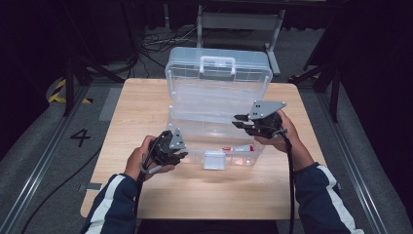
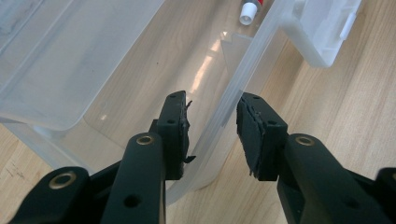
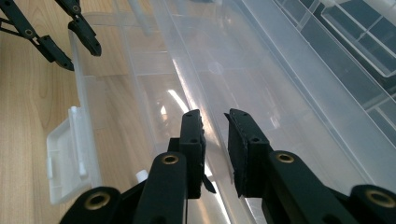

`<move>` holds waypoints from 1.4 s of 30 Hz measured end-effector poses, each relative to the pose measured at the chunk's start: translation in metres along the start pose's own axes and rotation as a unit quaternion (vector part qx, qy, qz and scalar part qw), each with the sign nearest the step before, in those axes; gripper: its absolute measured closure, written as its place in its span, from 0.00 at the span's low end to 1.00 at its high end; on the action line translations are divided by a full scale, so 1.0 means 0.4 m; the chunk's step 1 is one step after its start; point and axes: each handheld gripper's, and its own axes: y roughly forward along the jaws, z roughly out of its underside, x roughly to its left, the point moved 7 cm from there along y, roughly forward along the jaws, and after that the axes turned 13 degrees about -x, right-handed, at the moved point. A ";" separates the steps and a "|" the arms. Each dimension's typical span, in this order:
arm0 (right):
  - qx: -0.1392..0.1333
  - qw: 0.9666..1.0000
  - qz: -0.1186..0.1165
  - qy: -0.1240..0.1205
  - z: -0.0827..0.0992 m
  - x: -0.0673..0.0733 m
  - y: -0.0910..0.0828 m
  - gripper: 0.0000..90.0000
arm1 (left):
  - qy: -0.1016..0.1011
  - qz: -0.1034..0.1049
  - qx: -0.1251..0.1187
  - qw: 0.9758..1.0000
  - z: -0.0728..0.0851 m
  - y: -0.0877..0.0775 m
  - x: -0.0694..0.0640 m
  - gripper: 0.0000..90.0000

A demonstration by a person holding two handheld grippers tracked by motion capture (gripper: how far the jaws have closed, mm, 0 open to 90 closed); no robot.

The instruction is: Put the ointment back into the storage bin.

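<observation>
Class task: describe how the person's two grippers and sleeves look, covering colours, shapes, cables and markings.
Both the left gripper and the right gripper are black with two flat-padded jaws; brass-coloured rivets show on the arms in the gripper views. Each carries a grey three-cornered plate and trails a black cable. The sleeves are dark navy with a white stripe.

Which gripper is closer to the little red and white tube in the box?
The left. The left gripper straddles the clear box's front wall, a little left of the tube. The right gripper is at the box's right wall, higher and farther back.
</observation>
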 end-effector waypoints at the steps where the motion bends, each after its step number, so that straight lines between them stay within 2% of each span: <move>1: 0.000 1.000 0.000 0.001 0.001 0.001 0.000 0.85 | -0.005 0.008 -0.009 1.000 -0.003 -0.004 -0.001 0.70; 3: 0.000 1.000 -0.001 0.002 0.001 0.002 -0.001 0.85 | -0.020 0.013 -0.030 0.999 -0.010 -0.015 0.002 0.71; 9: -0.002 1.000 0.000 0.004 0.003 0.005 -0.002 0.85 | -0.018 0.013 -0.033 0.999 -0.008 -0.022 0.005 0.72; 15: -0.010 1.000 0.000 0.008 0.007 0.007 -0.005 0.85 | -0.017 0.015 -0.048 0.999 -0.012 -0.043 0.007 0.79; 18: -0.013 1.000 0.001 0.007 0.008 0.008 -0.006 0.85 | -0.020 0.007 -0.053 0.998 -0.008 -0.055 0.015 0.84; 23: -0.013 1.000 0.003 0.007 0.011 0.006 -0.013 0.85 | -0.037 -0.008 -0.081 0.996 -0.007 -0.083 0.039 0.92; 25: -0.014 1.000 0.004 0.006 0.011 0.006 -0.013 0.85 | -0.050 -0.020 -0.095 0.994 -0.006 -0.098 0.053 0.90; 26: -0.014 1.000 0.004 0.006 0.011 0.006 -0.013 0.85 | -0.050 -0.020 -0.095 0.994 -0.006 -0.098 0.053 0.90; 29: -0.014 1.000 0.005 0.005 0.012 0.007 -0.014 0.85 | -0.058 -0.036 -0.116 0.991 -0.007 -0.121 0.071 0.93; 33: -0.015 1.000 0.004 0.004 0.012 0.008 -0.014 0.85 | -0.078 -0.062 -0.151 0.984 -0.013 -0.153 0.110 0.98; 34: -0.015 1.000 0.004 0.004 0.012 0.008 -0.014 0.85 | -0.085 -0.072 -0.159 0.981 -0.017 -0.161 0.127 0.98; 35: -0.015 1.000 0.004 0.004 0.012 0.008 -0.014 0.85 | -0.085 -0.072 -0.159 0.981 -0.017 -0.161 0.127 0.99; 38: -0.014 1.000 0.004 0.003 0.012 0.009 -0.013 0.85 | -0.102 -0.084 -0.178 0.975 -0.028 -0.168 0.163 1.00; 40: -0.014 1.000 0.004 0.003 0.012 0.009 -0.013 0.85 | -0.103 -0.093 -0.176 0.975 -0.035 -0.166 0.181 1.00; 42: -0.015 1.000 0.005 0.003 0.012 0.009 -0.013 0.85 | -0.094 -0.101 -0.168 0.976 -0.048 -0.163 0.200 1.00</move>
